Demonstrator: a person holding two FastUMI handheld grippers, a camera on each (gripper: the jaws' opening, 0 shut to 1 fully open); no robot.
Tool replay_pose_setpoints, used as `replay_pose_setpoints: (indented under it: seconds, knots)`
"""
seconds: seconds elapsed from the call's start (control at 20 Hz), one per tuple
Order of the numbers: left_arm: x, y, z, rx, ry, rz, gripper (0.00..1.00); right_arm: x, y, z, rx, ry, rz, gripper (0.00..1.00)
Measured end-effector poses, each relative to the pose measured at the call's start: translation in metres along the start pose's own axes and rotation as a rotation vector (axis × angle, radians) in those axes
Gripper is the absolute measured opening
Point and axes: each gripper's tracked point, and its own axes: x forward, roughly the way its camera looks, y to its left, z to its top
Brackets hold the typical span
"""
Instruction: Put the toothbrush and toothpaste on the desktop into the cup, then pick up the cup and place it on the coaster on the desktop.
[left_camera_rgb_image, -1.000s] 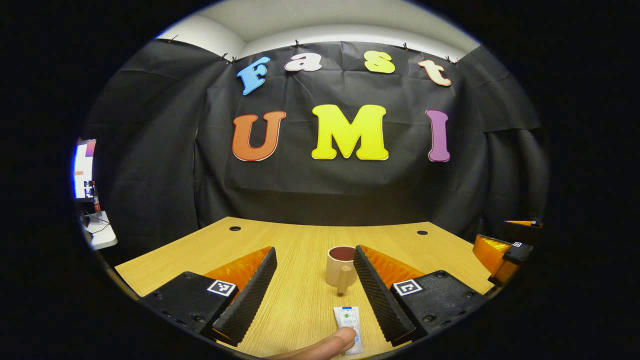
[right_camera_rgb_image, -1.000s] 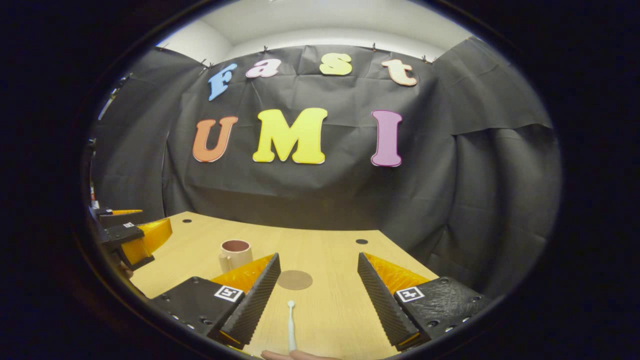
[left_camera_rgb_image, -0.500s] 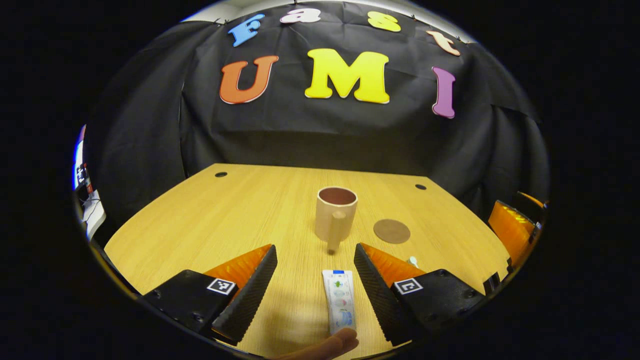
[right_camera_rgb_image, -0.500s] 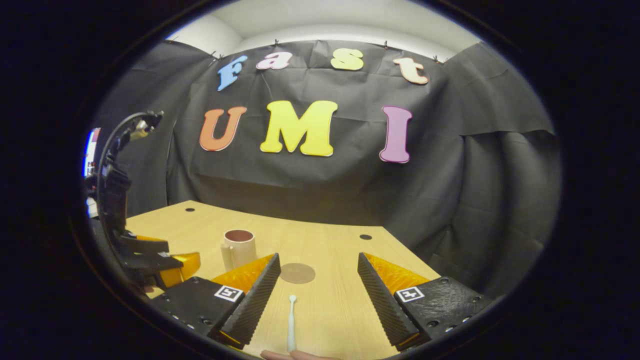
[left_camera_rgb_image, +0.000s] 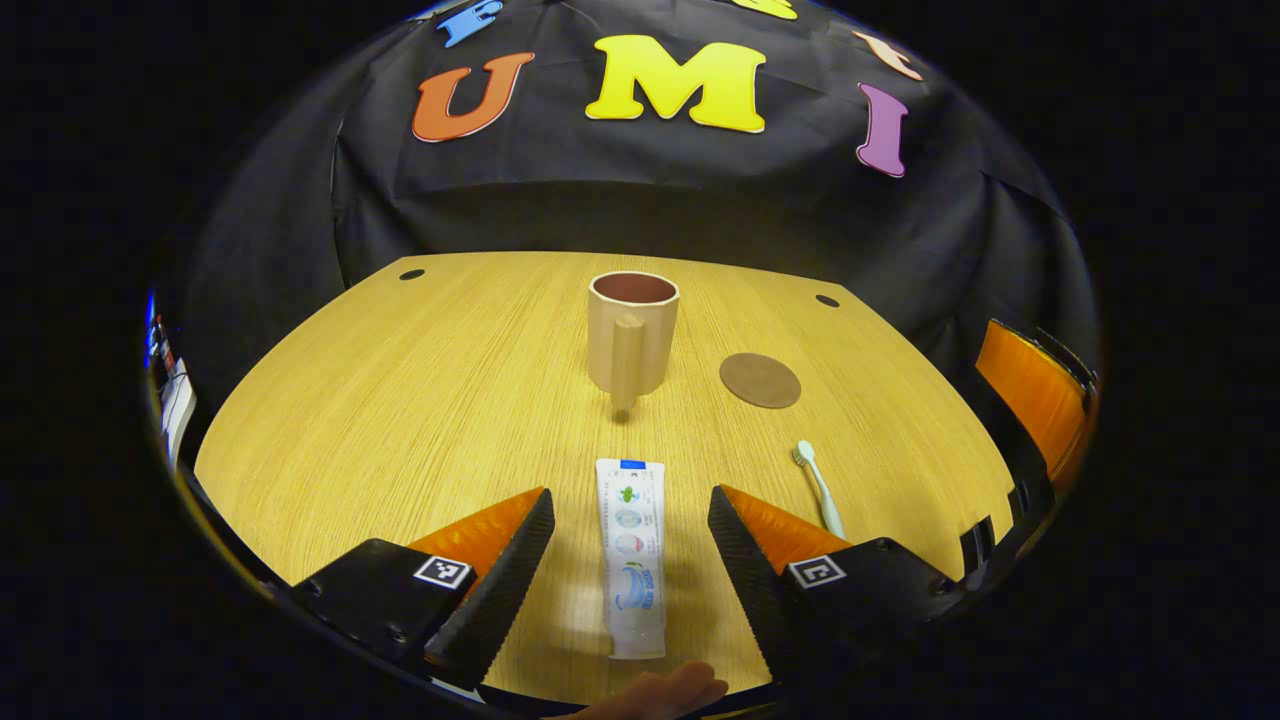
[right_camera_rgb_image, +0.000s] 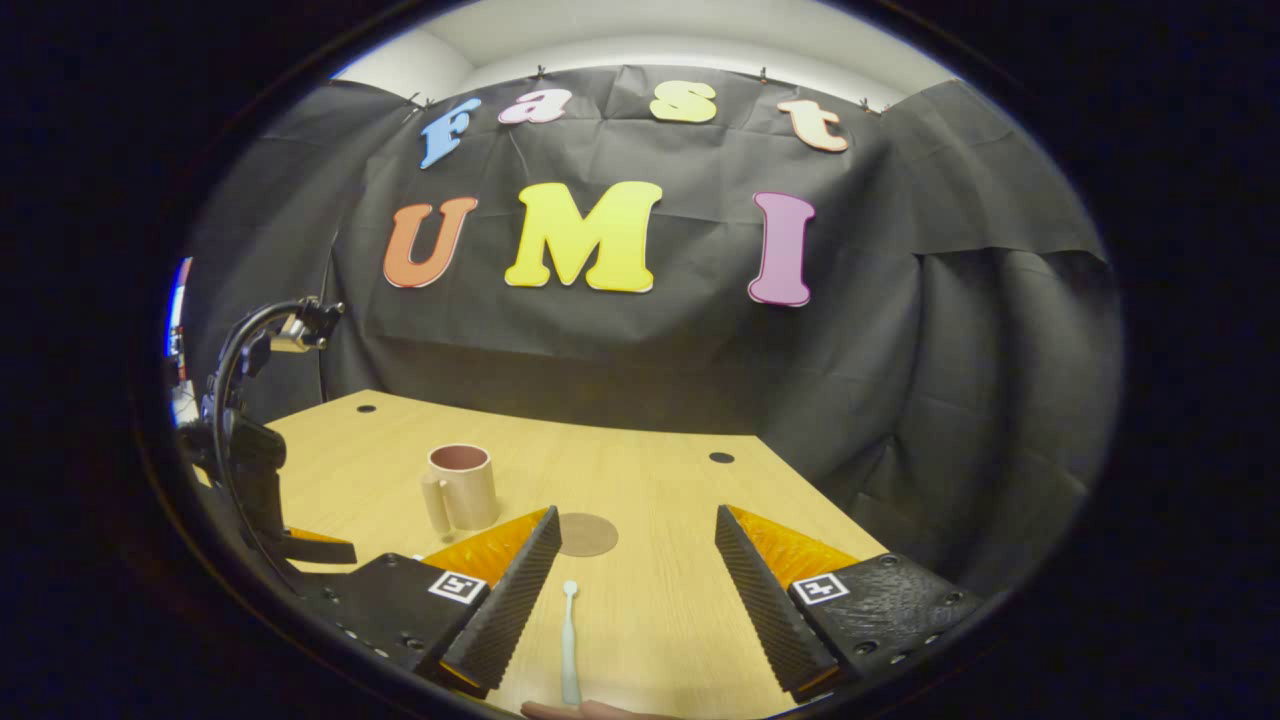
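The wooden desktop (left_camera_rgb_image: 420, 400) spreads across the left gripper view, pale and grained, with small round cable holes near its far edge. On it, toward the far middle, stands the beige mug-shaped cup (left_camera_rgb_image: 632, 335), upright, its dark reddish inside showing and its handle turned toward the camera; in the right gripper view the same cup (right_camera_rgb_image: 462, 487) stands left of centre with its handle to the left. The left gripper (left_camera_rgb_image: 632, 560) hangs over the near part of the desktop with its fingers spread wide apart, holding nothing, and the toothpaste tube (left_camera_rgb_image: 631, 555) lies flat between them, lengthwise, its blue-edged crimped end pointing toward the cup and clear of both fingers. A fingertip (left_camera_rgb_image: 655, 692) shows at the bottom edge just past the tube's near end. The round brown coaster (left_camera_rgb_image: 760, 380) lies flat to the right of the cup, near it but apart. The white toothbrush (left_camera_rgb_image: 818, 487) lies on the desktop nearer than the coaster, just beside the left gripper's right finger, head toward the coaster. In the right gripper view the right gripper (right_camera_rgb_image: 635, 590) is likewise wide open and empty, with the toothbrush (right_camera_rgb_image: 569, 640) lying between its fingers, closer to the left one, head pointing at the coaster (right_camera_rgb_image: 585, 534) beyond.
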Motion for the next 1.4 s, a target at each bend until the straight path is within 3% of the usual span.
replay_pose_setpoints:
  seconds: [0.15, 0.2, 0.35, 0.6, 0.7, 0.75, 1.0, 1.05, 1.15, 1.4]
  knots:
    - [0.003, -0.005, -0.023, -0.003, 0.071, -0.019, 0.98, 0.005, -0.002, -0.005, 0.002, 0.024, -0.008, 0.95]
    - [0.003, -0.008, -0.027, -0.005, 0.09, -0.025, 0.94, 0.005, -0.003, -0.005, 0.002, 0.02, -0.017, 0.95]
    - [0.003, -0.008, -0.033, 0.025, 0.093, -0.018, 0.92, 0.001, -0.002, 0.002, -0.005, -0.013, -0.017, 0.95]
    - [0.001, -0.018, -0.039, 0.008, 0.111, -0.045, 0.77, 0.002, -0.007, 0.007, -0.049, -0.047, -0.049, 0.95]
    - [0.005, -0.017, -0.039, 0.014, 0.116, -0.042, 0.8, 0.003, -0.007, 0.005, -0.055, -0.045, -0.054, 0.95]
    - [0.007, -0.017, -0.039, 0.019, 0.117, -0.043, 0.72, 0.004, -0.006, 0.005, -0.054, -0.04, -0.051, 0.95]
    - [0.01, -0.016, -0.047, 0.059, 0.112, -0.047, 0.67, 0.005, -0.008, 0.003, -0.039, -0.032, -0.053, 0.95]
    - [0.009, -0.014, -0.046, 0.071, 0.096, -0.046, 0.57, 0.006, -0.008, 0.003, -0.036, -0.03, -0.054, 0.95]
    - [0.011, -0.012, -0.046, 0.062, 0.092, -0.048, 0.48, 0.007, -0.005, -0.001, -0.035, -0.016, -0.047, 0.96]
    - [0.011, -0.005, -0.041, 0.004, 0.082, -0.033, 0.42, 0.009, 0.002, -0.008, -0.033, 0.011, -0.016, 0.95]
